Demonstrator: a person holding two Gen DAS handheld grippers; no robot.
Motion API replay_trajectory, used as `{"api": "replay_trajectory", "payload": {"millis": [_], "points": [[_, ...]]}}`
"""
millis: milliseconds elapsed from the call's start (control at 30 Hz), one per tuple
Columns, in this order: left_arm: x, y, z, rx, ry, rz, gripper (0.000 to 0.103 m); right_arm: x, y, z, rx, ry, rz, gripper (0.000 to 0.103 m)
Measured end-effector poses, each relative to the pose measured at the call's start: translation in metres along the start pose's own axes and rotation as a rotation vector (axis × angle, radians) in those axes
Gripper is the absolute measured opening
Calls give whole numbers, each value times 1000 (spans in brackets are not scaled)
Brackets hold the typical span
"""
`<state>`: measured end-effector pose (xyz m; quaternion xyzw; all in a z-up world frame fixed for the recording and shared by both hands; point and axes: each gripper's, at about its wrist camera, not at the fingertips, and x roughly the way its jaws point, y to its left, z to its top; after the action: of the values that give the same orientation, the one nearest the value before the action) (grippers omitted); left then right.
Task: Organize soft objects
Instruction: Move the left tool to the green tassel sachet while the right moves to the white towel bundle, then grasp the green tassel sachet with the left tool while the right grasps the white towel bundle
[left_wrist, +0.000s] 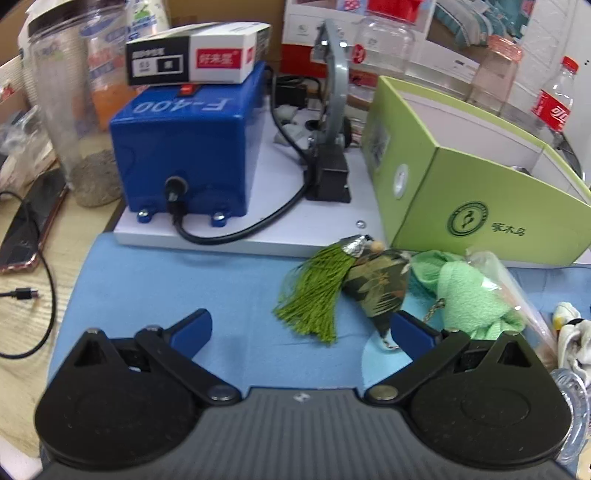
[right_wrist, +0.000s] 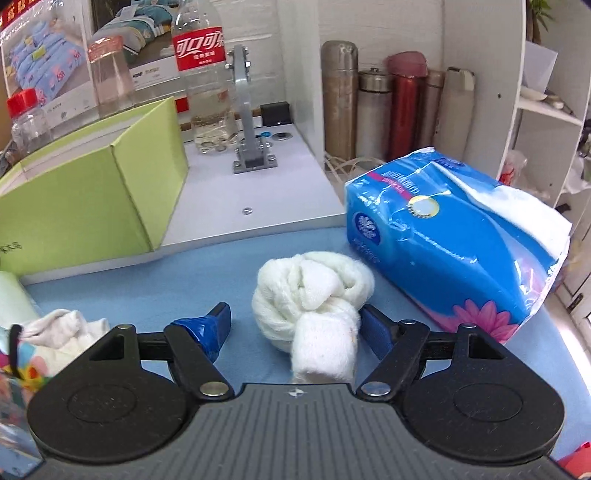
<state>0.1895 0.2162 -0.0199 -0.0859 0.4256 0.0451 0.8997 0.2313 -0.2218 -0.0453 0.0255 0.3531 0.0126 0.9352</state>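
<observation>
White sock ball (right_wrist: 306, 306) sitting on the blue mat (right_wrist: 147, 295), between the jaws of the right gripper (right_wrist: 295, 328), much closer to the right-hand pad, maybe brushing it. Clear gap on the other side, so jaws open, nothing pinched yet. Best bet: slide right a touch to centre the bundle, drop a bit lower, then squeeze across the fat knotted middle and not the loose cuff hanging near the camera. Soft stuff squashes, so worth closing well in before lifting, or the cuff just pulls out and the ball unrolls.

Left gripper (left_wrist: 299, 328) also open and empty, hovering over the mat with the tassel pouch (left_wrist: 373, 291) right at its right-hand pad and a green cloth (left_wrist: 465, 295) just beyond. Not holding either.

Green box (right_wrist: 92, 206) open at the back of the mat, probably where the soft things go. Tissue pack (right_wrist: 454, 236) just right of the sock, tight squeeze there. More socks (right_wrist: 62, 328) at the mat's left edge.

Counter pretty cluttered: blue machine (left_wrist: 184, 144), cola bottle (right_wrist: 203, 74), flasks (right_wrist: 391, 99) against the wall, phone (left_wrist: 29, 229) and cable off to the left.
</observation>
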Motion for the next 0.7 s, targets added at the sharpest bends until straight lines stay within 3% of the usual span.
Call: {"api": "replay_trajectory", "payload": {"millis": [100,467,567,700], "points": [[3,-7,3,-8,1,-40,102,4,8,3,-47,11,-6,65],[30,-22,15,24,-7,-42,102,11,11,5,-42,-10,-5,72],[32,-28,13,85,-13,-30,102,15,13,7,-37,-18,-15,74],[36,-37,11,185,-21,-3,92,14,13,3,-46,-42,-9,75]]}}
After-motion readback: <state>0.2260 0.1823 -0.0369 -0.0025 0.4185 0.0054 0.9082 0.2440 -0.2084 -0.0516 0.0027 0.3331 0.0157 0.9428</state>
